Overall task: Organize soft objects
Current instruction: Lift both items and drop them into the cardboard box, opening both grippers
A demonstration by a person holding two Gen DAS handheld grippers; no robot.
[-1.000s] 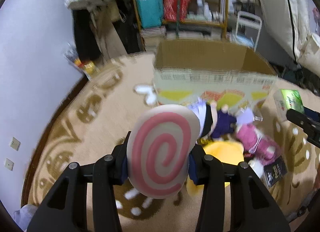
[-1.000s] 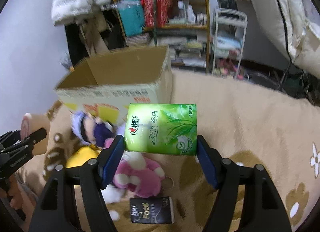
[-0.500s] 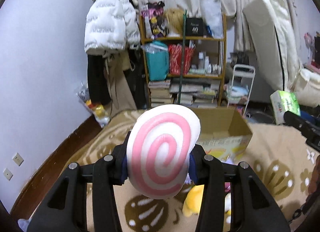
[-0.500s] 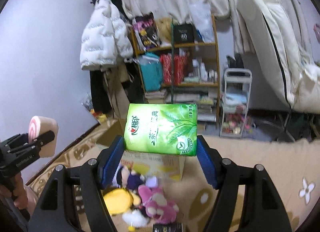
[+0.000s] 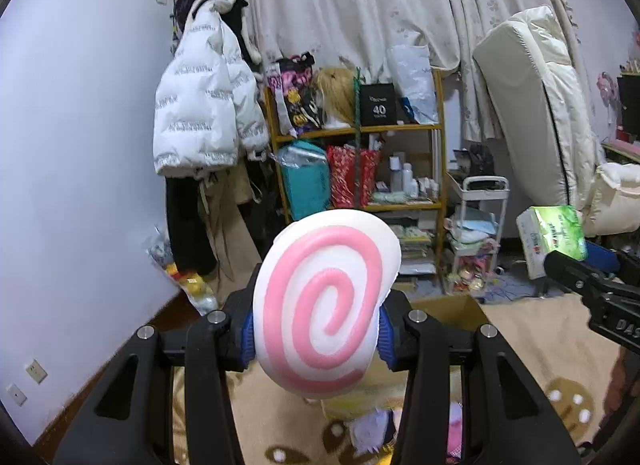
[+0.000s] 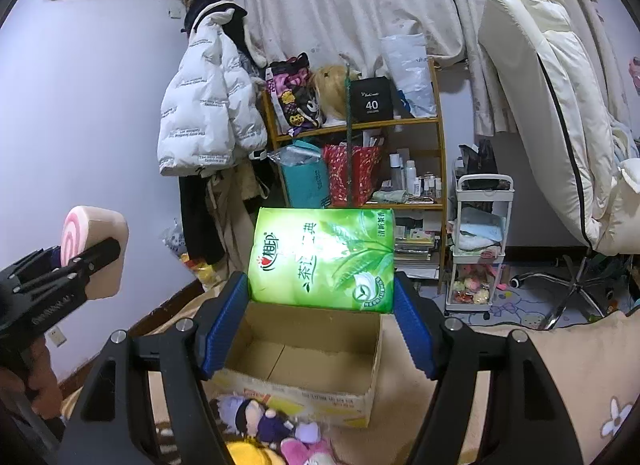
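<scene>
2 wrist views side by side, facing the shelf (image 5: 356,169), sharing cardboard box (image 6: 304,349)

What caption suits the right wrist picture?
Right gripper holding a green tissue pack above an open cardboard box on the carpet.

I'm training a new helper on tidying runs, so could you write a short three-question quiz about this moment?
1. True or false: the cardboard box already has toys inside it.
2. Which item does the right tool grip?
A. the pink swirl cushion
B. the green tissue pack
C. the purple-haired doll
3. Fill in: the doll lies on the carpet just in ______ of the box, on the camera's side.

Key
1. False: the part of its bottom that shows is bare.
2. B; the left tool grips the cushion.
3. front
</scene>
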